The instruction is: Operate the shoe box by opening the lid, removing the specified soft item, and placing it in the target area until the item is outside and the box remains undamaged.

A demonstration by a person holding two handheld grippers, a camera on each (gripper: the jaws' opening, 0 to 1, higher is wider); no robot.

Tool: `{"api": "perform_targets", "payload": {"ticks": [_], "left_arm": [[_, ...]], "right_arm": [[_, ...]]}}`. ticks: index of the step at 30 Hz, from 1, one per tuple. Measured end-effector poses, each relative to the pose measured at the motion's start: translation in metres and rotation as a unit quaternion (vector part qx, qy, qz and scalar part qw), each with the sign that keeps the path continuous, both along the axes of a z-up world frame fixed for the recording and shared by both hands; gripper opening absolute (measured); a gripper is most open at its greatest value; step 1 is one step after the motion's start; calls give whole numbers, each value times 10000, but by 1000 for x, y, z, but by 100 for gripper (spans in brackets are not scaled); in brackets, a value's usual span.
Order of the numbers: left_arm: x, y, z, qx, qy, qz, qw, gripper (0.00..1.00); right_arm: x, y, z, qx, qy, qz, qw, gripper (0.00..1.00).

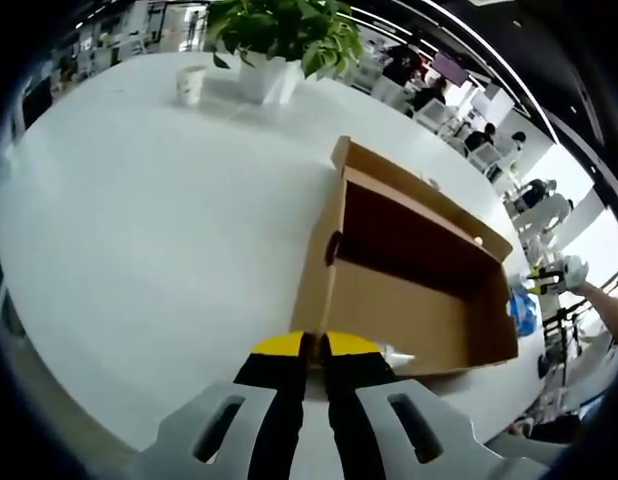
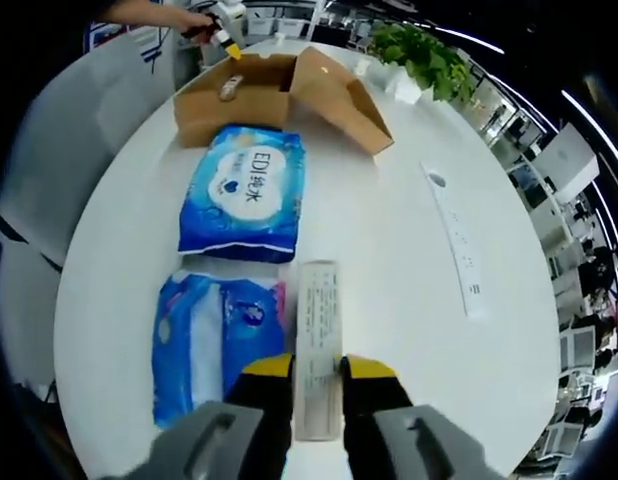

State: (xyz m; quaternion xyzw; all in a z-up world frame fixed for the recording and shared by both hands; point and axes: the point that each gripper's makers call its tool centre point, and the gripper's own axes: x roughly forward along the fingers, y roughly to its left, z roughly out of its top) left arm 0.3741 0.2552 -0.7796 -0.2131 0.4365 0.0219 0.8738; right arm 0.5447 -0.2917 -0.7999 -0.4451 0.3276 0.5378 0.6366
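Left claw pinched on the near wall of the open shoe box, jaws nearly together, out on the white table. Right claw clamped on a long flat carton near the table's edge. Two blue wipes packs flat beside it, outside the box.

I'm working in an open-plan office: a big white round bench with a potted plant, a paper cup, people seated at desks behind.
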Motion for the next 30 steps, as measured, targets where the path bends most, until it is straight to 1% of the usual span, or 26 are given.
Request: {"api": "perform_targets", "payload": {"ticks": [2,8,12,15,18,21,24,26,27,30], "left_arm": [[0,1,-1,-8,2,0,10000,4],[0,1,-1,-11,-4,8,10000,4],[1,1,-1,-22,-8,11,10000,4],[0,0,0,-22,-7,1,10000,4],[1,0,0,-23,-7,-14,10000,4],[1,1,-1,28,3,-65,10000,4],[2,1,-2,80,13,-96,9999,4],[3,3,-3,100,20,-111,9999,4],[3,3,-3,98,21,-109,9999,5],[3,3,-3,93,18,-125,9999,5]], "right_arm": [[3,-3,-2,-22,-17,-9,10000,14],[4,-5,-3,-51,7,-58,10000,15],[10,-6,-5,-186,-137,-17,9997,16],[10,-5,-5,-215,-142,-11,9997,18],[12,-4,-3,-195,-180,-34,9996,19],[16,-3,-1,-186,-283,-65,9994,21],[15,-3,0,-171,-264,-95,9995,22],[14,-4,0,-193,-281,-101,9994,23],[14,-4,1,-204,-336,-109,9992,25],[14,-4,4,-146,-387,-204,9989,27]]}}
